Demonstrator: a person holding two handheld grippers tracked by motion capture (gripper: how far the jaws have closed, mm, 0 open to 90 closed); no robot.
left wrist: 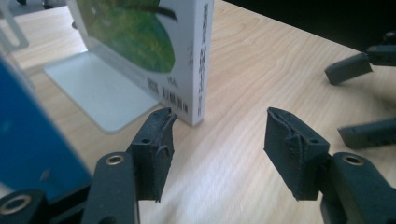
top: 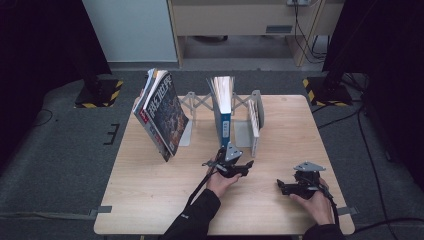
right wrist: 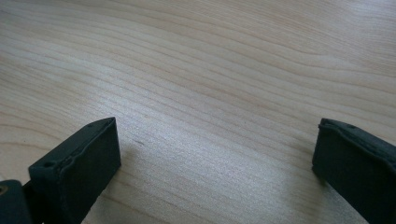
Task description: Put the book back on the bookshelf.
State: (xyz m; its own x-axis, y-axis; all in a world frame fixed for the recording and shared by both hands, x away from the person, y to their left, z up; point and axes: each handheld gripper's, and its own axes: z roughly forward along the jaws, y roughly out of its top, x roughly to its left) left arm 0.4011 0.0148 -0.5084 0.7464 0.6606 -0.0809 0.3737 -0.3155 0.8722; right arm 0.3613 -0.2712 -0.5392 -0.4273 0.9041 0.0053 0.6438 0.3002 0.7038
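A blue book (top: 223,114) stands upright in a grey expanding book rack (top: 196,104) at the back of the wooden table (top: 150,190). A thin white book (top: 255,125) stands to its right. Several magazines (top: 162,112) lean at the rack's left end. My left gripper (top: 246,166) is just in front of the blue book, open, with nothing between its jaws. In the left gripper view, the left gripper (left wrist: 219,140) faces the corner of the white book (left wrist: 187,56), whose cover is green, and the blue book (left wrist: 32,140) sits close at the left. My right gripper (top: 282,186) rests open near the front right. In the right gripper view, the right gripper (right wrist: 217,140) has bare wood between its jaws.
The rack's flat grey base plate (left wrist: 93,88) lies on the table beside the white book. The right gripper's jaws (left wrist: 334,105) show at the right of the left gripper view. Dark floor and black stands with hazard tape (top: 97,95) surround the table.
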